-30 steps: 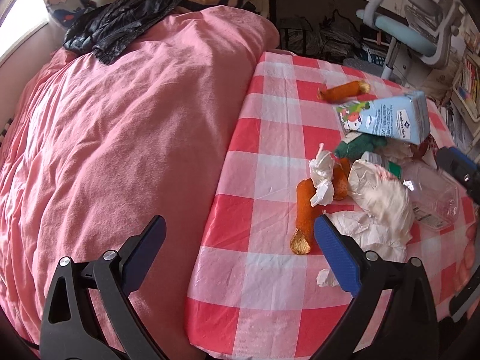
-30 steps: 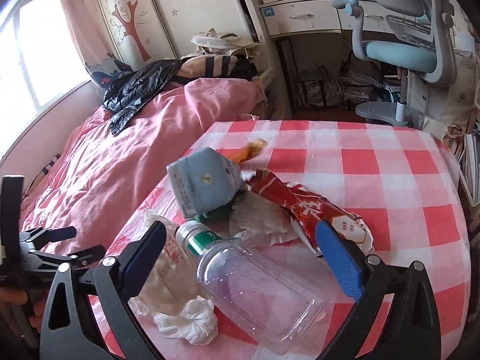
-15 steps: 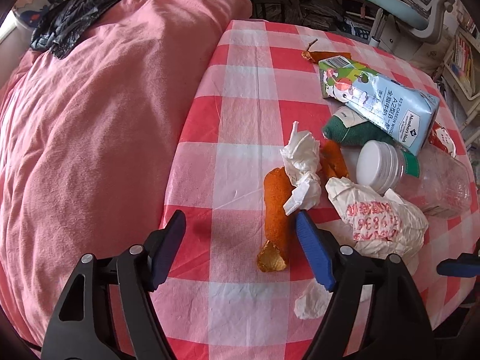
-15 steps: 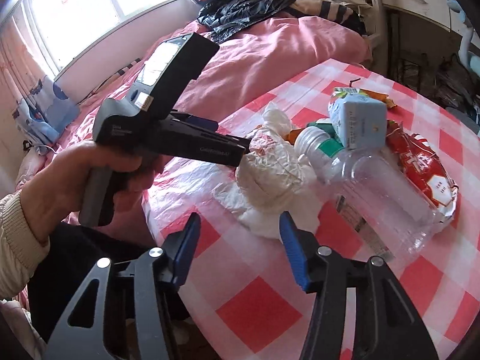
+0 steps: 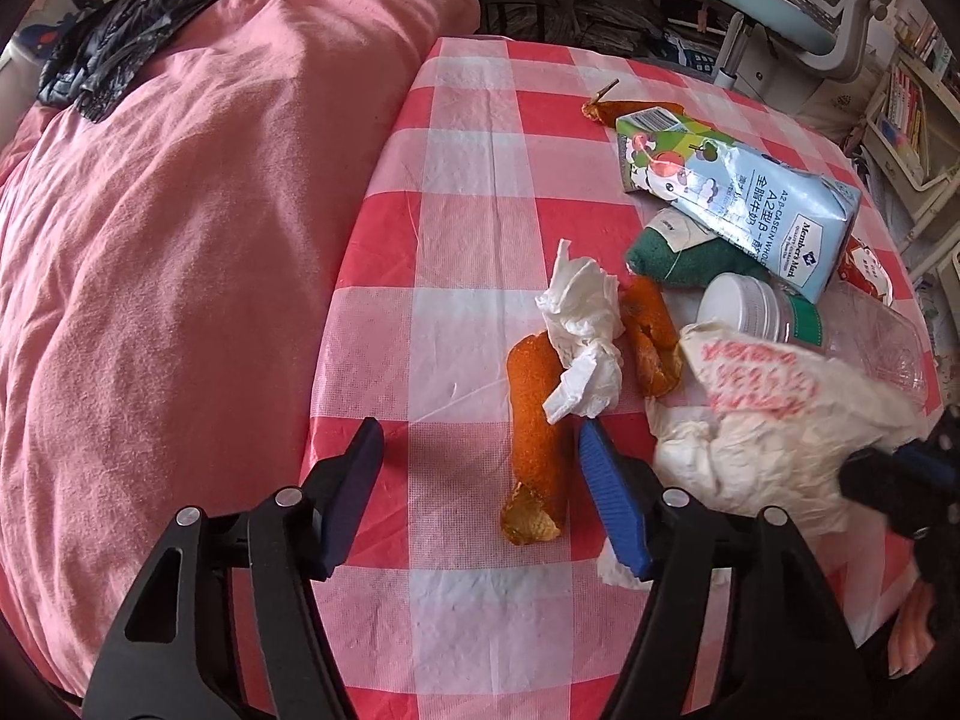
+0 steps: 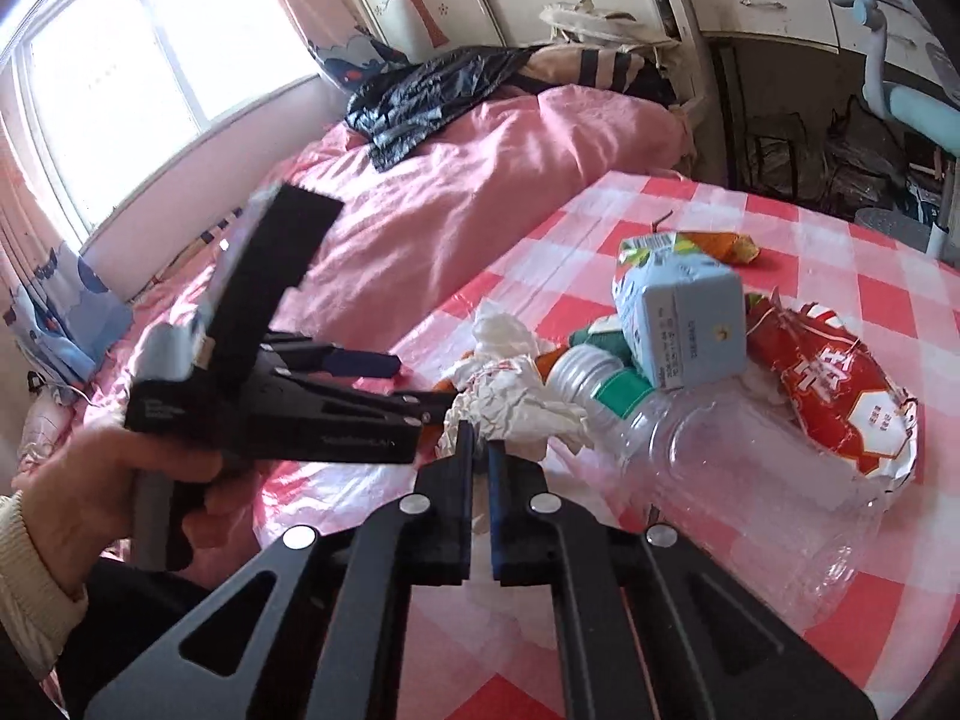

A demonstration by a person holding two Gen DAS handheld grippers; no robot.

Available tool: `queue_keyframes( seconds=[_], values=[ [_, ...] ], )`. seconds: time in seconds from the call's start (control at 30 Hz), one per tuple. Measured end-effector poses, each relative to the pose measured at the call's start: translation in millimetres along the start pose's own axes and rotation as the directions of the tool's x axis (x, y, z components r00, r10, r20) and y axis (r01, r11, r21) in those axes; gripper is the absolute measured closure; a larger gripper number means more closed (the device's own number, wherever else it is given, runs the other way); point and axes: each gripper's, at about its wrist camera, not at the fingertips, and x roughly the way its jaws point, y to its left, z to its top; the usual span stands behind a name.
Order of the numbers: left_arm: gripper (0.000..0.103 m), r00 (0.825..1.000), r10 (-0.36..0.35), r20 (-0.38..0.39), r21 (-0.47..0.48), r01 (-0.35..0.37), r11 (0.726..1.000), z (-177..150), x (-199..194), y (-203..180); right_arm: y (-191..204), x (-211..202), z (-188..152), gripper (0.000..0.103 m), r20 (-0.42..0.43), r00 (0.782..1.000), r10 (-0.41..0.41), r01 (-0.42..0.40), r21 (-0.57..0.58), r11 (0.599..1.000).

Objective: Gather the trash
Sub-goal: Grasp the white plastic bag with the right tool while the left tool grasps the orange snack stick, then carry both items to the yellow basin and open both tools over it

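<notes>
On the red-checked tablecloth (image 5: 468, 276) lies a long orange peel (image 5: 534, 420) under a crumpled white tissue (image 5: 582, 324). My left gripper (image 5: 477, 450) hangs over it. Its jaws are closing with the peel between them, close to the right finger, and the pads do not touch it. A white crumpled bag with red print (image 5: 780, 408) lies to the right. My right gripper (image 6: 480, 441) is shut on the near edge of the white bag (image 6: 516, 402). The right gripper (image 5: 858, 474) also shows at the right edge of the left wrist view.
A blue milk carton (image 5: 750, 210), a green cloth (image 5: 678, 252), a clear bottle (image 6: 720, 480) and a red snack bag (image 6: 840, 396) crowd the table's right. Pink bedding (image 5: 180, 270) with a black bag (image 5: 132, 18) adjoins the table on the left. A hand (image 6: 90, 498) holds the left gripper.
The left gripper sank toward the orange peel and its jaws narrowed. The right gripper swung over from the bottle to the white bag and closed on its edge.
</notes>
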Motion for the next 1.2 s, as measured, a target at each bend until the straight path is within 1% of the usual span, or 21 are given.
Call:
queue_keyframes(
  seconds=[0.1,0.13,0.17,0.2,0.23,0.27,0.37,0.43,0.57,0.63,0.7,0.77,0.87,1.0,1.1,1.2],
  values=[
    [0.041,1.000,0.001,0.001,0.028,-0.001,1.000,0,3,-7,2,-25,7,0.098,0.087,0.995,0.042,-0.043,0.003,0.999],
    [0.051,1.000,0.010,0.004,0.038,-0.010,0.999,0,4,-8,3,-32,7,0.098,0.106,0.993,0.044,-0.044,-0.002,0.999],
    [0.064,1.000,0.016,0.008,0.043,-0.017,0.999,0,4,-9,2,-38,9,0.098,0.125,0.991,0.044,-0.043,-0.006,0.999],
    [0.072,1.000,0.003,0.007,0.040,-0.004,0.999,0,2,-8,1,-42,9,0.098,0.135,0.990,0.045,-0.045,-0.004,0.999],
    [0.083,1.000,-0.021,0.001,0.029,0.021,0.999,-1,1,-6,-1,-46,10,0.098,0.146,0.988,0.041,-0.042,0.001,0.999],
    [0.083,0.999,-0.043,-0.008,0.017,0.043,0.999,-2,0,-3,-4,-49,10,0.098,0.153,0.988,0.036,-0.037,0.006,0.999],
    [0.084,0.998,-0.054,-0.027,0.002,0.054,0.999,-10,-7,2,-9,-56,10,0.098,0.162,0.986,0.030,-0.033,0.016,0.999],
    [0.084,0.997,-0.075,-0.029,0.007,0.075,0.997,-18,-17,3,-8,-61,8,0.098,0.157,0.987,0.029,-0.031,0.009,0.999],
    [0.085,0.998,-0.063,0.001,0.033,0.063,0.997,-36,-37,0,-5,-78,-2,0.098,0.155,0.987,0.031,-0.030,-0.011,0.999],
    [0.085,0.997,-0.068,0.027,0.033,0.067,0.997,-40,-48,-4,-6,-88,-9,0.098,0.167,0.986,0.027,-0.028,0.000,1.000],
    [0.085,0.993,-0.089,0.072,0.021,0.087,0.996,-45,-62,-9,-8,-98,-18,0.098,0.181,0.983,0.023,-0.028,0.025,0.999],
    [0.085,0.984,-0.111,0.137,0.012,0.111,0.994,-51,-79,-16,-7,-106,-25,0.098,0.187,0.982,0.015,-0.022,0.035,0.999],
    [0.084,0.970,-0.111,0.215,0.005,0.112,0.994,-61,-100,-30,-1,-113,-35,0.098,0.194,0.981,-0.008,0.002,0.034,0.999],
    [0.084,0.957,-0.102,0.270,0.036,0.096,0.995,-66,-113,-49,4,-115,-44,0.098,0.203,0.978,-0.045,0.040,0.031,0.999],
    [0.084,0.945,-0.122,0.302,0.034,0.117,0.993,-63,-122,-52,9,-117,-50,0.098,0.209,0.976,-0.064,0.059,0.030,0.998],
    [0.085,0.938,-0.136,0.318,0.039,0.130,0.991,-61,-126,-54,10,-117,-53,0.098,0.208,0.975,-0.080,0.075,0.033,0.997]
  ],
)
